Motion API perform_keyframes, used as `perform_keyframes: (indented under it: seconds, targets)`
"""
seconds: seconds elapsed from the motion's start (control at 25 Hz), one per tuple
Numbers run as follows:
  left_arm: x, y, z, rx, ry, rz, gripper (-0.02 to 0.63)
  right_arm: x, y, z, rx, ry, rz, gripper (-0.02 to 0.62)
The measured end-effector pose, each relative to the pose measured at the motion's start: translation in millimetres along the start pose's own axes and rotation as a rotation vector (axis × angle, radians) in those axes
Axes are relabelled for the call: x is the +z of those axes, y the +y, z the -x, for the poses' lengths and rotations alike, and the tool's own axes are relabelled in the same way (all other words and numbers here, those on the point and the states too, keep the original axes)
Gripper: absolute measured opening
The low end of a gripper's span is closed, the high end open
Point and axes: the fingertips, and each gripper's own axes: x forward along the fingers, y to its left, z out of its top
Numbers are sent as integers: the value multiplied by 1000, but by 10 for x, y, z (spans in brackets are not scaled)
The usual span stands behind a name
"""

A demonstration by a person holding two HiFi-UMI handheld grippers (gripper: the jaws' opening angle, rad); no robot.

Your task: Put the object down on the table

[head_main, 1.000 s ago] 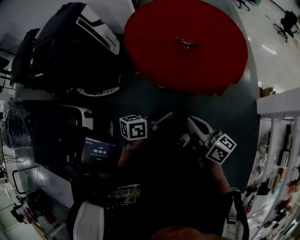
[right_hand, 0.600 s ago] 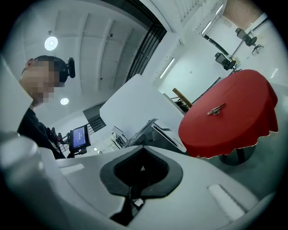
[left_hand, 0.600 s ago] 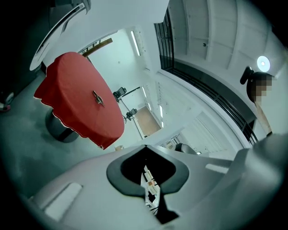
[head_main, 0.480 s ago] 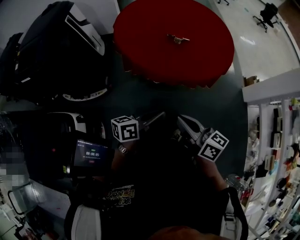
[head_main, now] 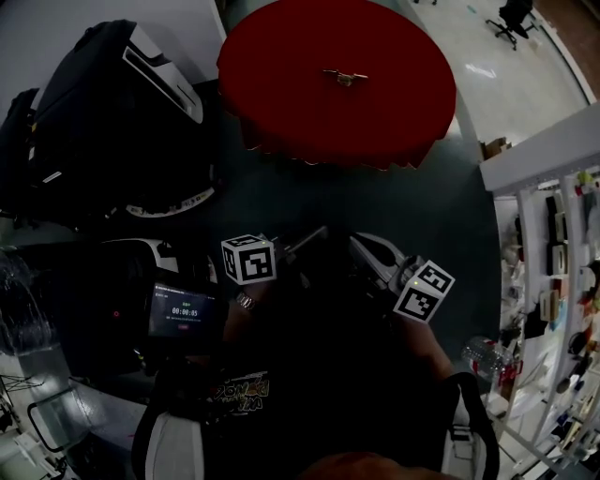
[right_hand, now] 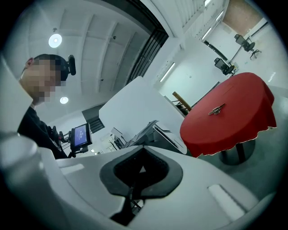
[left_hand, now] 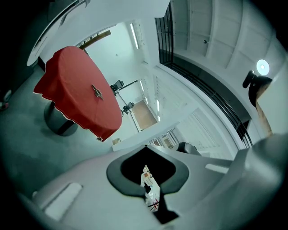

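A small metal object (head_main: 344,77) lies near the middle of a round table with a red cloth (head_main: 281,103), far ahead of me. It also shows in the left gripper view as the object (left_hand: 96,90) on the table (left_hand: 72,76), and in the right gripper view as the object (right_hand: 217,109) on the table (right_hand: 234,126). My left gripper (head_main: 314,236) and right gripper (head_main: 364,248) hang close to my body, well short of the table. Both the left gripper (left_hand: 146,148) and the right gripper (right_hand: 143,150) are shut with nothing between the jaws.
Large black-and-white machine housings (head_main: 122,103) stand at the left. A small lit screen (head_main: 186,309) sits near my left hip. Shelves with small goods (head_main: 553,244) line the right side. An office chair (head_main: 516,14) stands far off on the pale floor.
The table and object have slid left and up in the head view as my head turned. Both grippers stay shut and near my body, drifting slightly left.
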Motion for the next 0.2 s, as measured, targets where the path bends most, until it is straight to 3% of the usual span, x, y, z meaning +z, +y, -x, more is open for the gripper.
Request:
perform_keyframes:
  seconds: [0.2]
  targets:
    - [-1,-15,60,0,-5,-2,15,-12,61,-3,5,1,6,2]
